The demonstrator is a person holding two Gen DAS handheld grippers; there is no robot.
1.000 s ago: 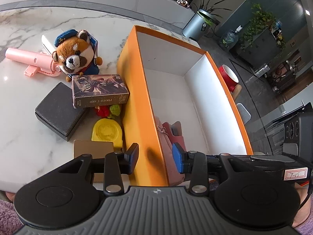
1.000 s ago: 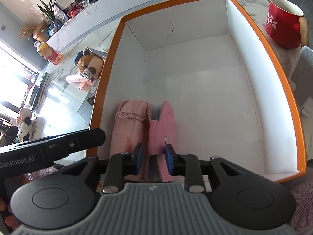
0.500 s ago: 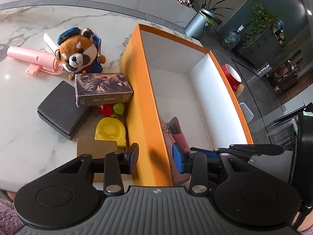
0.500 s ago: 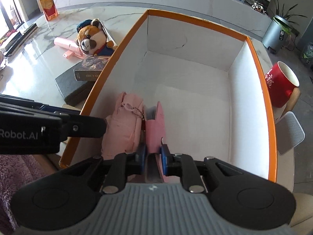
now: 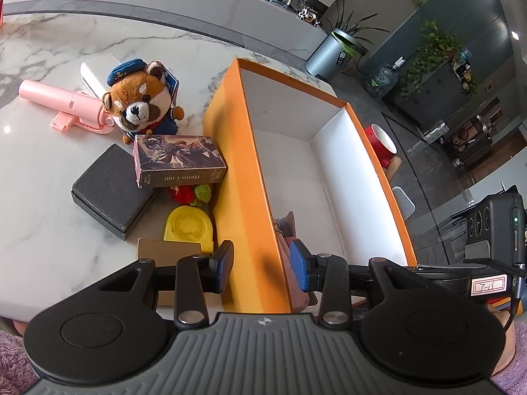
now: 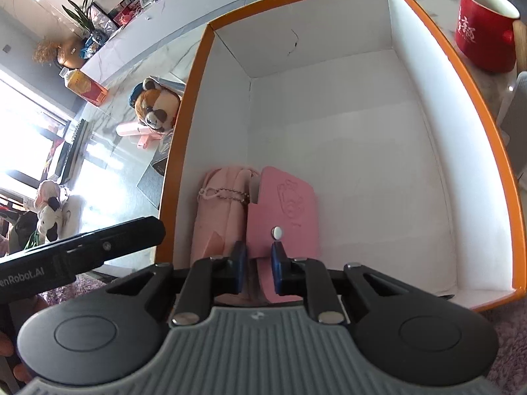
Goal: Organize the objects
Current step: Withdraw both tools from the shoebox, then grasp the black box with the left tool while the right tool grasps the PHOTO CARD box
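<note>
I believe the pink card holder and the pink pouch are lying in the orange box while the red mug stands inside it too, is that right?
Not quite: the red mug stands outside the orange box, on the table beside its right wall, as the right wrist view shows. The pink card holder and the pink pouch are indeed in the box, side by side near its front left corner.

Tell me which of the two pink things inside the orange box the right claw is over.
The flat pink case with the snap button, lying to the right of the pale pink pouch with the bead chain. The right claw straddles the case's near end, not the pouch.
</note>
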